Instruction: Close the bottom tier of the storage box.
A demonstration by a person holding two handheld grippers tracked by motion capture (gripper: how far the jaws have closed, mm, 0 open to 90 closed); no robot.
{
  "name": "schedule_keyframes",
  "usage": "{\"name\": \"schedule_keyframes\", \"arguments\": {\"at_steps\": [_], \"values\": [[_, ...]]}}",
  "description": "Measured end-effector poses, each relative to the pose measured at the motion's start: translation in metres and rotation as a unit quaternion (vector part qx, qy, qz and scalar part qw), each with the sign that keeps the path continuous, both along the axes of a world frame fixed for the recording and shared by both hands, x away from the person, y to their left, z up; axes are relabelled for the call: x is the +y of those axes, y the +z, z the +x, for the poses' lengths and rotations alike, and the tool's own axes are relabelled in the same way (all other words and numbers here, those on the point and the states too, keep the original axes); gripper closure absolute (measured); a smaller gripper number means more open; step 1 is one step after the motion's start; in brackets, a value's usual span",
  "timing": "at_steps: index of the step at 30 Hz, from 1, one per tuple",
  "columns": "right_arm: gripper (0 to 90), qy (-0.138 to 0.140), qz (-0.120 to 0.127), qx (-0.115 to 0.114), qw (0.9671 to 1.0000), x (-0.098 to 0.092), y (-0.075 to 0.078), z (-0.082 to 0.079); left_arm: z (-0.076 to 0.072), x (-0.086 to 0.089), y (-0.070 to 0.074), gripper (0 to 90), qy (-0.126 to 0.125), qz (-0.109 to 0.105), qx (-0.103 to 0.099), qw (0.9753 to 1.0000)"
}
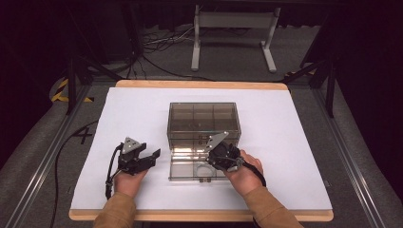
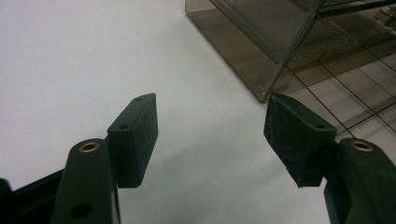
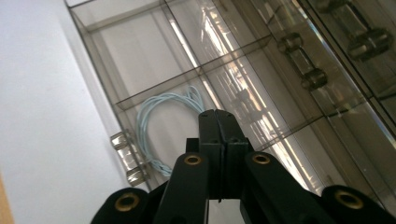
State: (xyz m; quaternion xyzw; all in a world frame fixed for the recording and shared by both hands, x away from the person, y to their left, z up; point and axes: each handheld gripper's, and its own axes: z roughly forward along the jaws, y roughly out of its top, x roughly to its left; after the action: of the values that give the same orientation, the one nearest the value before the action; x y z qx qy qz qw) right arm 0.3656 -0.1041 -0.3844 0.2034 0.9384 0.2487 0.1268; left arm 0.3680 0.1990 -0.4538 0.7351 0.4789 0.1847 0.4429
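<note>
My high camera looked forward and down over the table (image 1: 119, 109). The left gripper's camera sat close, facing past its jaws toward the clear box (image 2: 261, 51). The right one looked into that box (image 3: 140, 60) from just above.

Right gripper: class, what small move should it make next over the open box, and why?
Probably open its jaws and dip toward the cable. The right gripper hangs shut and empty above the compartment of the box where the pale blue coiled cable lies. The left gripper waits open beside the box, holding nothing.
</note>
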Motion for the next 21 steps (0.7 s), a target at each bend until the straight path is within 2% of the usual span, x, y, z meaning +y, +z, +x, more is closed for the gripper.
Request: {"name": "schedule_keyframes", "arguments": {"at_steps": [8,14,21], "values": [[90.0,0.016,0.010,0.000,0.9998,-0.001,0.006,-0.008,0.000,0.000,0.000,35.9,0.000,0.001,0.000,1.0000],[90.0,0.042,0.012,0.002,0.9991,0.001,0.007,-0.014,0.000,0.000,0.000,35.9,0.000,0.000,0.000,1.0000],[90.0,0.058,0.011,0.015,0.9982,0.004,0.006,-0.021,0.000,0.000,0.000,35.9,0.000,0.001,0.000,1.0000]]}}
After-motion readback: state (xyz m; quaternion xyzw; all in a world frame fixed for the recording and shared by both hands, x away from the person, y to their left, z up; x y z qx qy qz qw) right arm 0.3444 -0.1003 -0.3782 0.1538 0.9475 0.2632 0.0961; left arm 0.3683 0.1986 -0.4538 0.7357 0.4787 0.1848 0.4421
